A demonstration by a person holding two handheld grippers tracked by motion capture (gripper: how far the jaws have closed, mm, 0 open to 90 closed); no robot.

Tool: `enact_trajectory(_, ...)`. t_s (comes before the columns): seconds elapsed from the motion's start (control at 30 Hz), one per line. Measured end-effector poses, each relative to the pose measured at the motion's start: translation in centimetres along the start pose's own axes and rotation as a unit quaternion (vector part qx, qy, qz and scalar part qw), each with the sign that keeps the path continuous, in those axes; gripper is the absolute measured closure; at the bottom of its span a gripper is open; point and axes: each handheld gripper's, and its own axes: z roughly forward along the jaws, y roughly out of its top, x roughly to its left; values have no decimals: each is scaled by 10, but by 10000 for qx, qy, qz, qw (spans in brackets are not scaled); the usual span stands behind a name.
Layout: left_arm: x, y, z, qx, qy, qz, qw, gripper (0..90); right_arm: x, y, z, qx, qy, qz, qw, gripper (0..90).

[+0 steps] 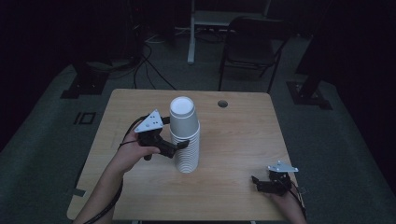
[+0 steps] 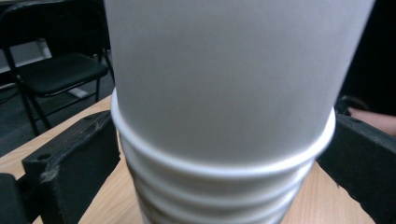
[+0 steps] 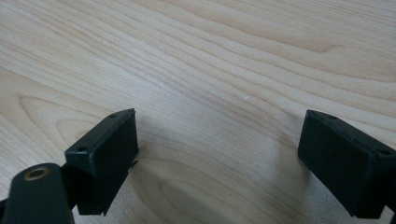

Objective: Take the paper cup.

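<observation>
Left gripper (image 1: 180, 145) meets a tall stack of white paper cups (image 1: 184, 135) mid-table. Left gripper view: black jaws flank the smooth, ribbed stack (image 2: 224, 116) (grip uncertain; no print legible). Right gripper (image 3: 219, 154): jaws apart over bare wood-grain table (image 3: 210, 56).

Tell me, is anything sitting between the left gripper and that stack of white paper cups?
Nothing visible does. The left gripper is already at the stack of cups, and in the left gripper view its jaws stand on either side of the stack with only bare table around. Whether the jaws touch it is unclear.
</observation>
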Motion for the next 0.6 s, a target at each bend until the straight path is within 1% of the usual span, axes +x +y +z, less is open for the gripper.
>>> enact_trajectory(0.1,0,0,5,49,57,157,9998,1,0,0,0,0,0,0,10000,114)
enact_trajectory(0.17,0,0,5,49,57,157,9998,1,0,0,0,0,0,-2,10000,114)
enact_trajectory(0.2,0,1,8,-26,61,120,9999,1,0,0,0,0,0,-2,10000,114)
enact_trajectory(0.27,-1,1,10,-24,74,150,9999,2,0,0,0,1,0,-1,10000,114)
enact_trajectory(0.33,-1,0,12,15,95,246,9997,12,0,0,0,1,1,1,10000,114)
enact_trajectory(0.37,-2,-1,13,24,146,306,9994,23,0,0,0,1,1,0,10000,114)
enact_trajectory(0.6,-4,-1,14,34,187,287,9994,32,0,0,0,2,0,-1,10000,115)
